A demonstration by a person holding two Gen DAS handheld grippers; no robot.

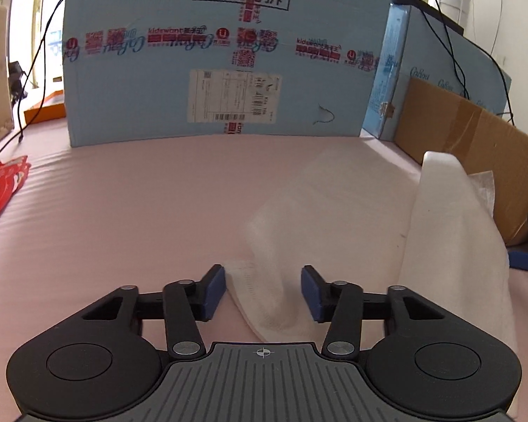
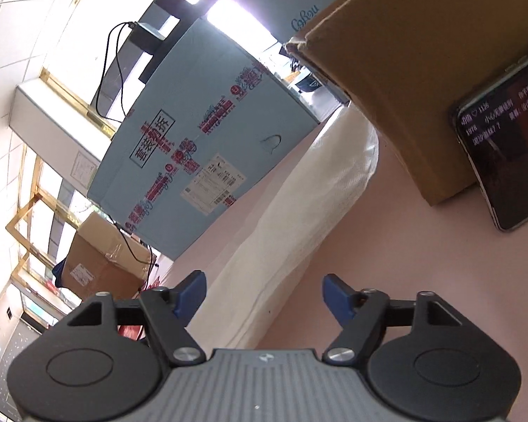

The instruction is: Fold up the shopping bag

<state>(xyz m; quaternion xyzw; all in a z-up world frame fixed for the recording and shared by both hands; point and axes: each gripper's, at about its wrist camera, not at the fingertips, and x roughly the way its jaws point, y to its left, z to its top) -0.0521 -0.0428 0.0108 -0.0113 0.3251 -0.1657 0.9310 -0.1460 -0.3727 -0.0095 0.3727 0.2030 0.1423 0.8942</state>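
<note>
The shopping bag, white and thin, lies on the pink desk, in front of the light blue box. At the far left edge lies a red printed item. The left claw stands released, its blue pads apart, a fold of the bag between them but not pressed. The right claw is released too, over the bag's near end. At right stands a brown carton, a phone leaning on it.
</note>
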